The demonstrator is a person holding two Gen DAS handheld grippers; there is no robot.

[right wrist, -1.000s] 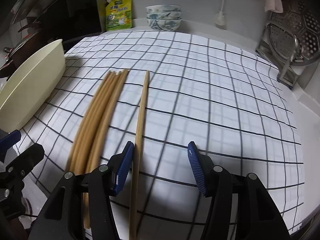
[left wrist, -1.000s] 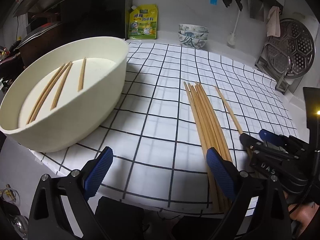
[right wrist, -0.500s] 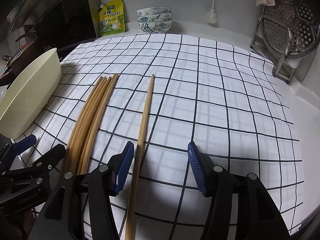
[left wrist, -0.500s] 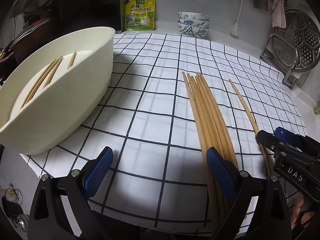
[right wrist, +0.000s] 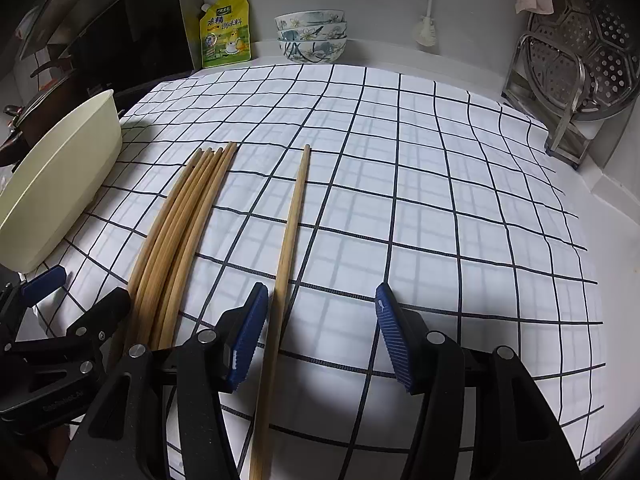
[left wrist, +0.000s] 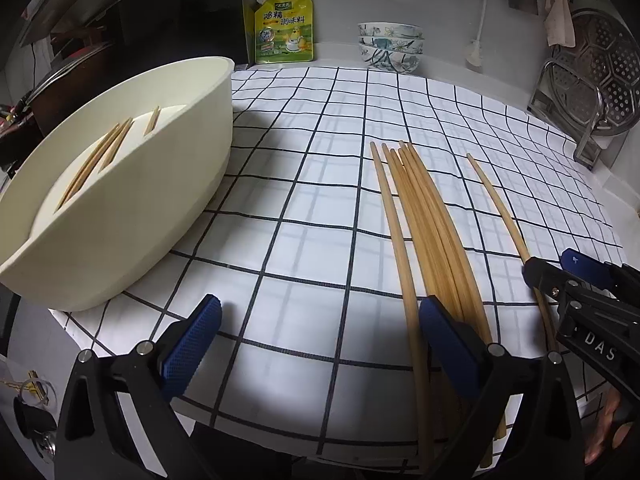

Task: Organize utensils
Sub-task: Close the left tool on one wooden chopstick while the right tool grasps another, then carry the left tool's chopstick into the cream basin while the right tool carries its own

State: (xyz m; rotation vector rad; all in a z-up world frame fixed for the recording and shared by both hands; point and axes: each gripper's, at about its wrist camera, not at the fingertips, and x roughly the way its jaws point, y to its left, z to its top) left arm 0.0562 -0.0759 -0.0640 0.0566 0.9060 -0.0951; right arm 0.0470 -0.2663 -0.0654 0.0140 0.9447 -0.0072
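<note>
Several wooden chopsticks lie bunched point(left wrist: 428, 232) point(right wrist: 180, 232) on the checked cloth. One single chopstick point(left wrist: 500, 208) point(right wrist: 290, 232) lies apart to their right. A cream oval tray point(left wrist: 132, 208) point(right wrist: 60, 184) at the left holds three chopsticks point(left wrist: 100, 156). My left gripper point(left wrist: 320, 344) is open and empty, its right pad over the near end of the bunch. My right gripper point(right wrist: 320, 332) is open, with the single chopstick just inside its left pad; it also shows in the left wrist view point(left wrist: 560, 268).
A checked cloth point(right wrist: 440, 200) covers the counter. At the back stand a yellow seasoning pouch point(left wrist: 284, 28), stacked patterned bowls point(left wrist: 390, 46) and a white brush point(left wrist: 476, 48). A metal steamer rack point(left wrist: 588, 80) stands at the right. A dark stove area is at the left.
Both grippers have drawn back and lowered toward the near edge of the cloth. The tray and chopsticks have not moved. Both grippers stay open.
</note>
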